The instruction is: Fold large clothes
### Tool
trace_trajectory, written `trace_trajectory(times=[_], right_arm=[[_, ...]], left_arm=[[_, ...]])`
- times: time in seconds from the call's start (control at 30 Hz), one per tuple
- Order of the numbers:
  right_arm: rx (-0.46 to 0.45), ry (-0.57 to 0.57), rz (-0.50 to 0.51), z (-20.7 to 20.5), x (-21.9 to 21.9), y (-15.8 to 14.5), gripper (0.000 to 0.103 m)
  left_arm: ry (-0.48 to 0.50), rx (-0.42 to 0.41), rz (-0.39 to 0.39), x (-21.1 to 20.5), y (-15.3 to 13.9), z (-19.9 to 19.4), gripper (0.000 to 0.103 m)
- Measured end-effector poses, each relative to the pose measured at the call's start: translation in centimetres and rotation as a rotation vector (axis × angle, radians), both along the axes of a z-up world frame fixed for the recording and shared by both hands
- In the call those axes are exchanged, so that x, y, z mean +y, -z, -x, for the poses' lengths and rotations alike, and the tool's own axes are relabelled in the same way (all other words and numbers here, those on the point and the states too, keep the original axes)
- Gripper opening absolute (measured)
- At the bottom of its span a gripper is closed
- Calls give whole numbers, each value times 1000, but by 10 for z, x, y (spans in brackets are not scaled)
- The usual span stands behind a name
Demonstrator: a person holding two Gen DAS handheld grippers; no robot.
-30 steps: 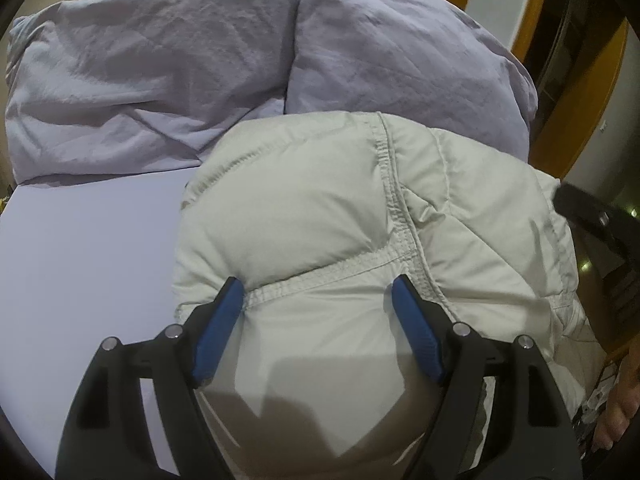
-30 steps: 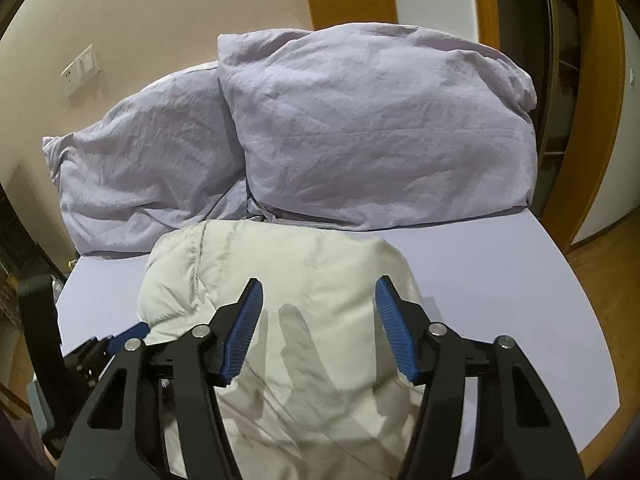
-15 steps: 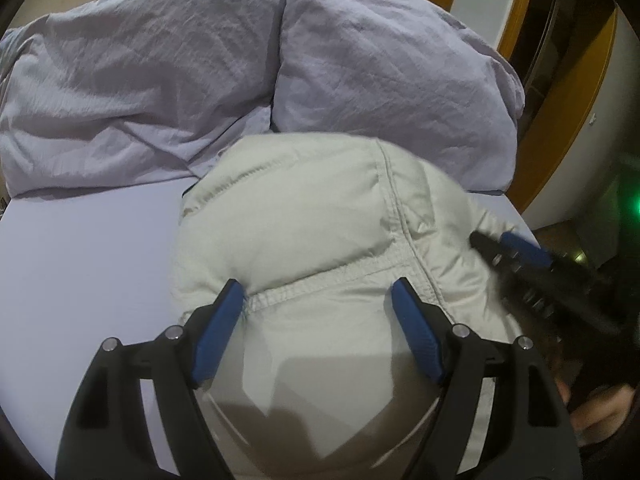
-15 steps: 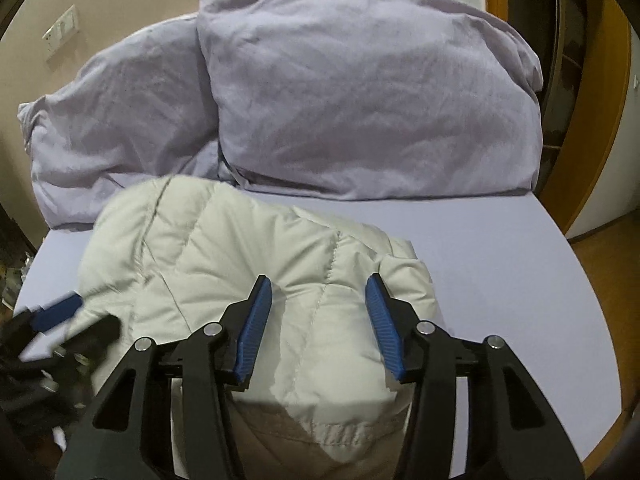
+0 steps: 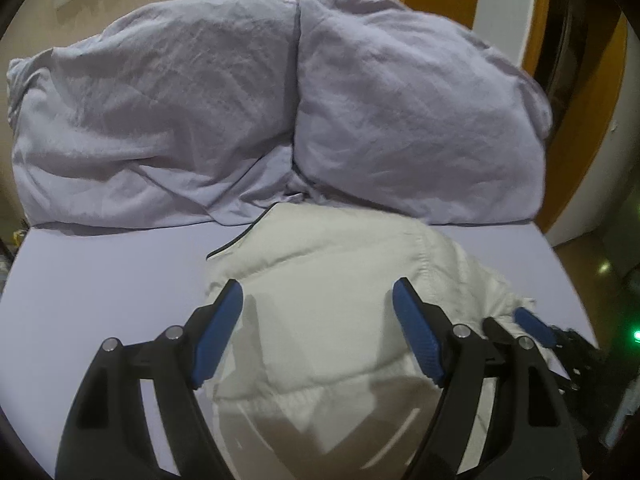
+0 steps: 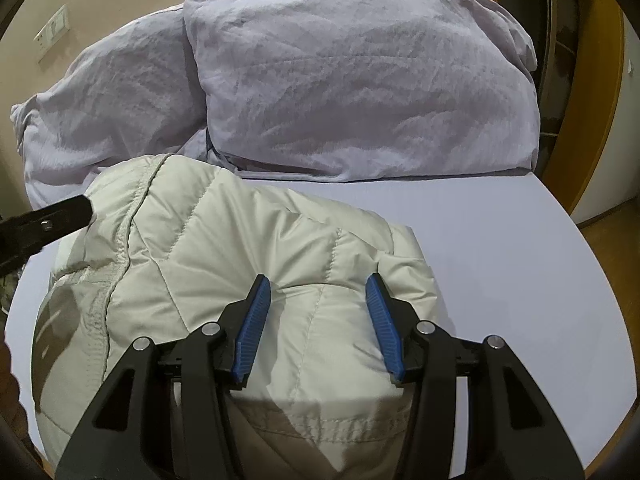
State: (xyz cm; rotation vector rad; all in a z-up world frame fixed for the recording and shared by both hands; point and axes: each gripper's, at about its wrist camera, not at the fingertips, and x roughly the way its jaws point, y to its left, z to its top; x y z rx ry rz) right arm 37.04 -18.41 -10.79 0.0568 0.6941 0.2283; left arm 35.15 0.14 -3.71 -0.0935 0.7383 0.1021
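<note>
Two lilac pillows (image 5: 280, 112) across the top of both views, cream quilted jacket (image 6: 248, 264) bunched at centre on the lilac bed sheet (image 6: 500, 272). Left gripper (image 5: 318, 308) spread wide above the jacket, gripping nothing. Right gripper (image 6: 318, 300) lower centre, pads (image 6: 252, 320) half apart, pressed onto padding without pinching it

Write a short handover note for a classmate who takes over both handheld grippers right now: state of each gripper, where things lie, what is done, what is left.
Left gripper: jaws wide open, above the cream quilted puffer jacket, gripping nothing.
Right gripper: jaws apart, tips down on the jacket's near right part; a grip cannot be told.
Jacket: bunched into a compact mound on the lilac bedsheet, in front of two crumpled lilac pillows.
Done: jacket gathered inward.
Left: probably flatten and square the bundle.
</note>
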Motion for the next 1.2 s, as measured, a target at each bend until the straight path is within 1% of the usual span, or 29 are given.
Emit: trace_trajectory(times=[0.1, 0.27, 0.37, 0.4, 0.57, 0.63, 0.77, 1.0, 1.2], right_arm=[[-1, 1, -8, 0, -1, 2, 52], [5, 8, -9, 0, -1, -2, 54], [9, 10, -9, -2, 0, -10, 65], [3, 8, -11, -2, 1, -15, 70], [-51, 17, -11, -10, 6, -33, 71], [-59, 30, 1, -15, 6, -34, 71], [-12, 47, 13, -26, 4, -16, 71], [-37, 42, 30, -26, 6, 3, 72], [-49, 47, 13, -29, 5, 14, 74]], left_arm=[[-8, 3, -22, -2, 13, -2, 82], [4, 2, -81, -7, 27, -5, 84], [5, 6, -91, -7, 34, -7, 84], [6, 7, -92, -7, 36, -7, 84], [9, 11, -93, -8, 42, -10, 84], [11, 10, -88, -8, 43, -10, 84], [18, 0, -70, -5, 45, -10, 85], [26, -15, -68, -6, 48, -9, 86], [29, -26, -69, -7, 51, -9, 87]])
